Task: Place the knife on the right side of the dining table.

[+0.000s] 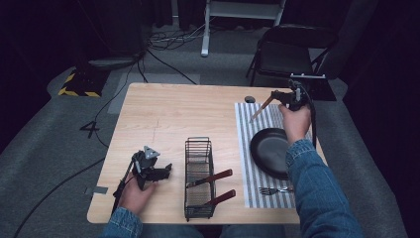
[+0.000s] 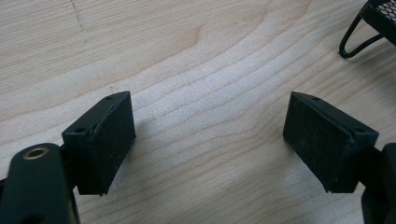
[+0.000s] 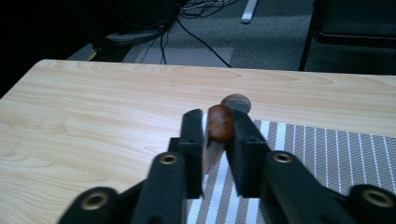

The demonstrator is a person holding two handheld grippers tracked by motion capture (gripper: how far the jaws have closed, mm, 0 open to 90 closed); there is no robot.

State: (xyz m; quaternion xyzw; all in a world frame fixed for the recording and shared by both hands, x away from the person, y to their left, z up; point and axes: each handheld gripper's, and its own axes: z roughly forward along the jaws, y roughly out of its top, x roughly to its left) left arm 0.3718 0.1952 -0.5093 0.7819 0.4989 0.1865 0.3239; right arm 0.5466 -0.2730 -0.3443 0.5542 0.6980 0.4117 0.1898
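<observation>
A brown-handled knife [image 1: 262,108] slants down to the left over the far end of the striped placemat [image 1: 245,148], its tip at the mat. In the right gripper view its rounded handle end [image 3: 220,122] sits between my right gripper's [image 3: 217,135] jaws. It lies against the right pad, and a thin sliver of mat shows beside the left pad. From above, my right gripper [image 1: 275,94] is at the table's far right. My left gripper [image 1: 167,171] rests near the front left edge; in the left gripper view it [image 2: 208,140] stands wide open over bare wood.
A black wire basket [image 1: 199,148] in the front middle holds two red-brown-handled utensils [image 1: 213,177]. A black plate [image 1: 267,148] and a fork [image 1: 270,190] lie on the placemat. A small dark round disc [image 1: 250,99] sits by the mat's far corner. A folding chair [image 1: 292,54] stands beyond the table.
</observation>
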